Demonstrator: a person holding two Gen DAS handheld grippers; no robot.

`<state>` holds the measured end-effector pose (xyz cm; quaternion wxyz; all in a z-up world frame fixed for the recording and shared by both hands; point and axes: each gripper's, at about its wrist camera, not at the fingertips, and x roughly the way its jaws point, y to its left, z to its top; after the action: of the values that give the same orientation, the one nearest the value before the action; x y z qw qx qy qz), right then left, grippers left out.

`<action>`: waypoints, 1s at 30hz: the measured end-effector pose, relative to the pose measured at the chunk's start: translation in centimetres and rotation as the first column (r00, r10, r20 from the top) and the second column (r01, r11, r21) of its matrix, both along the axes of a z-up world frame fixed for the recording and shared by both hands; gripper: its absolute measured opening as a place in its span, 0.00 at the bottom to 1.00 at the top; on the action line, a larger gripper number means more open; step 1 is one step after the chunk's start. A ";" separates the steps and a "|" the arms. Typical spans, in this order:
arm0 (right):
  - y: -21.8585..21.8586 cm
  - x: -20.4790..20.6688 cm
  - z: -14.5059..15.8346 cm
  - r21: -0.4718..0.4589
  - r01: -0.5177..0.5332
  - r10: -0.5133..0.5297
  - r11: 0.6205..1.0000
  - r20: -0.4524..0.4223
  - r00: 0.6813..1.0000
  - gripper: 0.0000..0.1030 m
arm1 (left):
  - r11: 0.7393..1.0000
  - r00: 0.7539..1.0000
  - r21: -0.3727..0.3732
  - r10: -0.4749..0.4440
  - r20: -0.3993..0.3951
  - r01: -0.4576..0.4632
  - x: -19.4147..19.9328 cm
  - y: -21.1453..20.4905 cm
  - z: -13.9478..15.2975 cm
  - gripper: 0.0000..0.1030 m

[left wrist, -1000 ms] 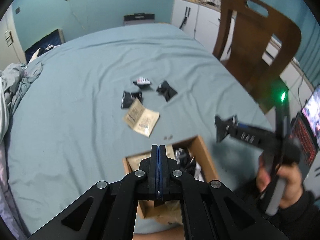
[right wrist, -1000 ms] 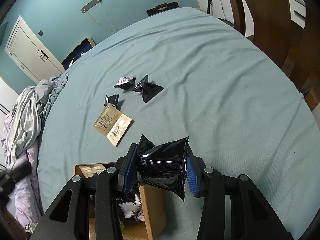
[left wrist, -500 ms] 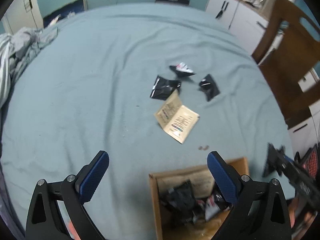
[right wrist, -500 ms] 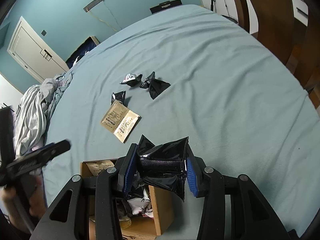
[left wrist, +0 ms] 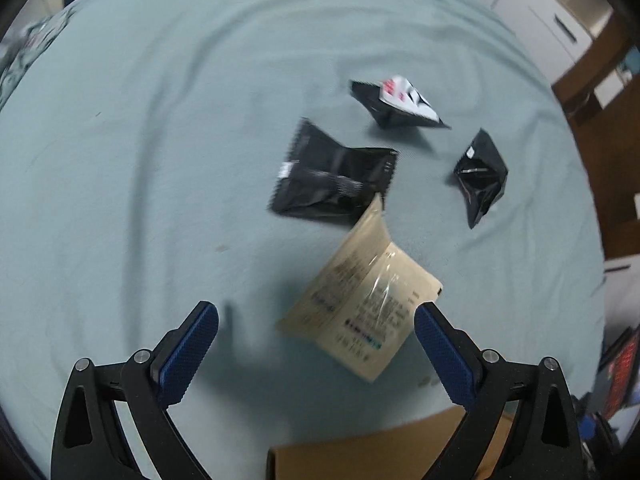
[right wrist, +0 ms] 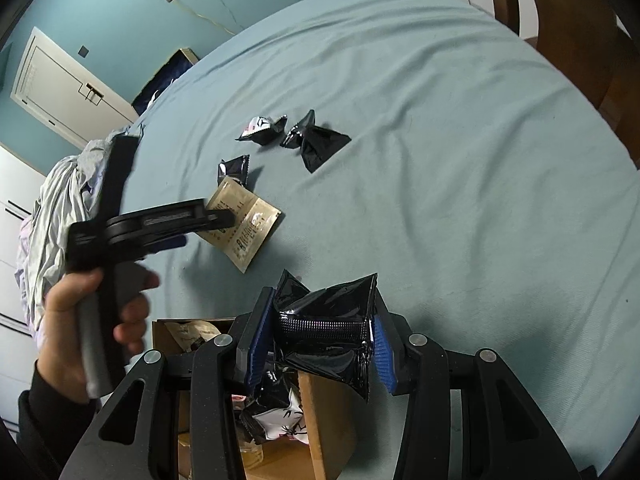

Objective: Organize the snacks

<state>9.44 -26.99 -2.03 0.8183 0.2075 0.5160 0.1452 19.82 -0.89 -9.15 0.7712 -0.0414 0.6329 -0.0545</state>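
My left gripper [left wrist: 316, 344] is open wide, pointing down over a tan snack packet [left wrist: 360, 300] on the teal bedsheet; its pads do not touch the packet. Beyond the packet lie three black snack packets [left wrist: 334, 176], one with a white and red face [left wrist: 400, 100] and one off to the right [left wrist: 482, 176]. My right gripper [right wrist: 320, 340] is shut on a black snack packet [right wrist: 326, 320], held above the cardboard box [right wrist: 320, 412], which holds several packets. The left gripper [right wrist: 224, 218] also shows in the right wrist view, over the tan packet [right wrist: 248, 228].
The box rim [left wrist: 360, 456] is near the bottom edge of the left wrist view. Crumpled grey bedding [right wrist: 60, 200] lies at the bed's left. A wooden chair [right wrist: 580, 20] stands at the right. A person's hand [right wrist: 72, 320] holds the left gripper's handle.
The left gripper opened from shut to wide, then swung away from the box and down over the tan packet. The right gripper kept its black packet and barely shifted over the box.
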 end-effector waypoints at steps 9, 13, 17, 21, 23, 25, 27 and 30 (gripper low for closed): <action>-0.2 0.1 -0.4 0.011 0.001 -0.001 1.000 -0.006 1.000 0.41 | 0.996 0.997 0.034 -0.082 -0.012 0.083 -0.2 -3.2 -0.3 0.03; -0.3 -0.2 -0.2 0.006 0.020 -0.020 1.000 -0.006 1.000 0.41 | 0.998 0.998 0.027 -0.053 0.043 0.052 -2.1 -2.6 2.0 0.03; -0.4 -0.6 0.1 -0.006 0.036 -0.036 0.999 0.004 0.999 0.41 | 0.999 0.993 -0.006 -0.051 0.106 0.052 -5.0 -1.8 5.5 0.03; -0.6 -1.2 0.5 -0.013 0.050 -0.050 0.999 0.016 0.999 0.41 | 0.998 0.980 -0.019 -0.063 0.191 0.068 -8.5 -1.0 9.8 0.03; -0.7 -1.5 0.7 -0.011 0.060 -0.060 0.998 0.018 0.998 0.41 | 0.997 0.969 -0.017 -0.074 0.235 0.080 -9.3 -0.6 12.4 0.03; -0.9 -1.8 0.9 -0.005 0.068 -0.068 0.998 0.015 0.998 0.41 | 0.995 0.957 -0.026 -0.088 0.275 0.099 -10.4 -0.3 14.6 0.03; -1.3 -2.2 1.1 0.004 0.077 -0.078 0.997 0.011 0.997 0.41 | 0.993 0.953 -0.028 -0.098 0.286 0.110 -11.8 -0.1 15.8 0.03; -1.9 -2.8 1.5 0.036 0.093 -0.093 0.995 0.009 0.996 0.41 | 0.995 0.952 -0.004 -0.098 0.289 0.104 -12.0 -0.1 16.1 0.03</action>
<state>6.63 -28.92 -0.51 0.8231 0.2451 0.4988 0.1171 7.79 -0.95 6.91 0.8510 -0.0080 0.5144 -0.1051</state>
